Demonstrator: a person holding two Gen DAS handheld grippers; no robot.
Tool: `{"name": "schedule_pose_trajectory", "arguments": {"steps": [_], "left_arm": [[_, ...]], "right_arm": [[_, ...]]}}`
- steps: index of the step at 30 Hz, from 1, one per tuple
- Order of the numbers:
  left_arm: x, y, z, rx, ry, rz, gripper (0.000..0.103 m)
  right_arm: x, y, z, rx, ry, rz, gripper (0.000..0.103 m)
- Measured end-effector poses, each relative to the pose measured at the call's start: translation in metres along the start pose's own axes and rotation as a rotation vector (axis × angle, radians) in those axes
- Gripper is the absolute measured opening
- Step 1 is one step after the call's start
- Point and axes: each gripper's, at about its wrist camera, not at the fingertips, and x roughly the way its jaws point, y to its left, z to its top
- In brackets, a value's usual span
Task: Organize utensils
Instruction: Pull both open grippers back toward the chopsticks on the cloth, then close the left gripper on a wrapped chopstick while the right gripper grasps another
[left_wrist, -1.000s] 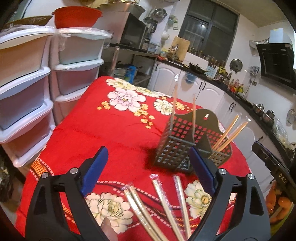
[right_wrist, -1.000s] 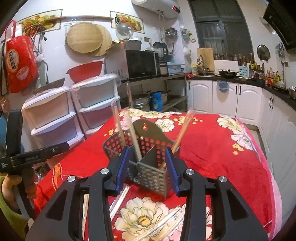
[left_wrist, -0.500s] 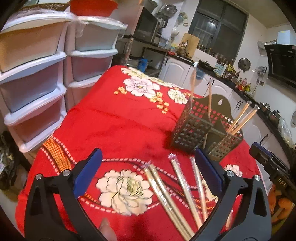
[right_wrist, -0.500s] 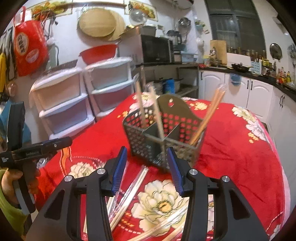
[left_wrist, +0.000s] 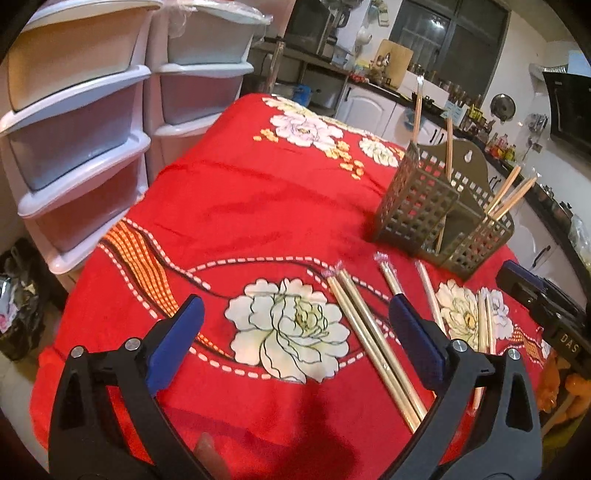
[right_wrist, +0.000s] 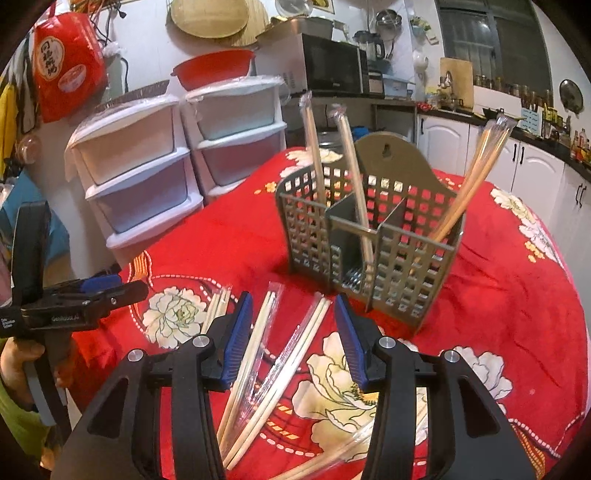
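Note:
A grey slotted utensil holder (left_wrist: 439, 214) (right_wrist: 369, 236) stands on the red flowered cloth, with wrapped chopstick pairs upright in its compartments (right_wrist: 469, 184). Several wrapped chopstick pairs lie flat on the cloth in front of it (left_wrist: 373, 339) (right_wrist: 273, 362). My left gripper (left_wrist: 291, 332) is open and empty, above the cloth to the left of the loose pairs. My right gripper (right_wrist: 291, 325) is open and empty, above the loose pairs, short of the holder. The left gripper also shows in the right wrist view (right_wrist: 96, 291).
White plastic drawer units (left_wrist: 85, 122) (right_wrist: 173, 173) stand beside the table's far-left edge. Kitchen counters and cabinets (right_wrist: 517, 155) run along the back. The table's near edge (left_wrist: 110, 398) drops off below my left gripper.
Both grippers have pulled back from the holder and lowered toward the loose chopsticks. The left has swung left over the white flower. The right jaws have opened wider.

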Motion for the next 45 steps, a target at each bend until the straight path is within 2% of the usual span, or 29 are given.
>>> {"name": "schedule_pose_trajectory", "arguments": {"steps": [5, 7, 10, 13, 16, 19, 27, 40, 45], "left_arm": [[0.008, -0.006, -0.008, 0.012, 0.035, -0.029, 0.074], [0.013, -0.009, -0.011, 0.011, 0.058, -0.049, 0.059], [0.022, -0.013, -0.013, 0.007, 0.096, -0.080, 0.046], [0.033, -0.015, -0.013, -0.013, 0.140, -0.114, 0.036], [0.045, -0.019, -0.010, -0.007, 0.164, -0.110, 0.025], [0.059, -0.019, -0.006, -0.030, 0.199, -0.121, 0.020], [0.079, -0.021, 0.004, -0.050, 0.236, -0.111, 0.017], [0.092, -0.022, 0.017, -0.044, 0.270, -0.085, 0.017], [0.096, -0.024, 0.019, -0.033, 0.270, -0.073, 0.017]], "right_arm": [[0.012, 0.000, -0.006, 0.000, 0.041, -0.003, 0.044], [0.016, -0.002, -0.007, 0.002, 0.054, -0.002, 0.044], [0.023, -0.004, -0.010, 0.005, 0.076, -0.006, 0.043], [0.031, -0.006, -0.009, 0.009, 0.107, -0.008, 0.041], [0.037, -0.009, -0.008, 0.014, 0.120, -0.012, 0.038], [0.043, -0.013, -0.006, 0.024, 0.134, -0.011, 0.035], [0.061, -0.018, 0.000, 0.015, 0.185, -0.017, 0.032], [0.114, -0.017, 0.004, 0.056, 0.329, -0.039, 0.030], [0.124, -0.014, 0.005, 0.060, 0.343, -0.051, 0.030]]}}
